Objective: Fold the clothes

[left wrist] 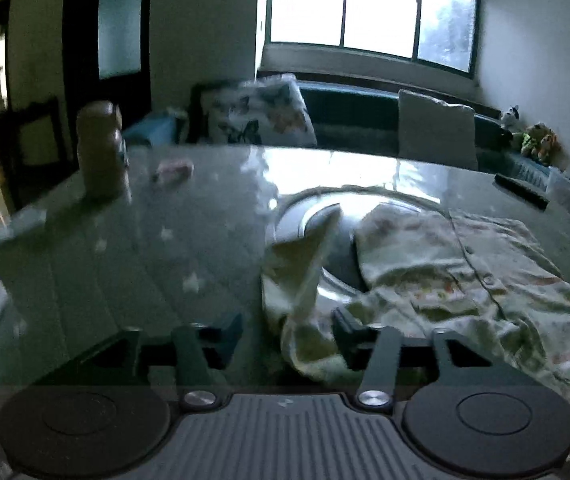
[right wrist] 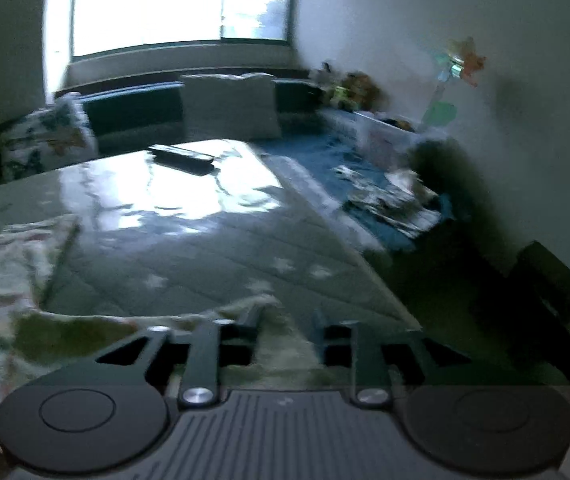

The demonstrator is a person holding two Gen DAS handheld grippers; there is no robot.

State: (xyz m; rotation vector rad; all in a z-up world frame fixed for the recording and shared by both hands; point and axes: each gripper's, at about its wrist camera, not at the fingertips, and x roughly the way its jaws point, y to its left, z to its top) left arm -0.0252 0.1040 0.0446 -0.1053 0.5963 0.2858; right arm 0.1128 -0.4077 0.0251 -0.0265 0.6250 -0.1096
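Low over table [left wrist: 145,248], both tongs gape: left tongs [left wrist: 287,330] astride shirt [left wrist: 425,272] edge, right tongs [right wrist: 285,320] seemingly empty.

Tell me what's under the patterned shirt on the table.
The patterned shirt lies on the glossy table, partly draped over a round metallic disc set in the tabletop. Only the disc's left part shows; the rest, and anything else beneath the cloth, is covered.

Glossy table [left wrist: 213,208], pale shirt [left wrist: 445,272], remote [left wrist: 521,190], possibly a jar [left wrist: 99,144]
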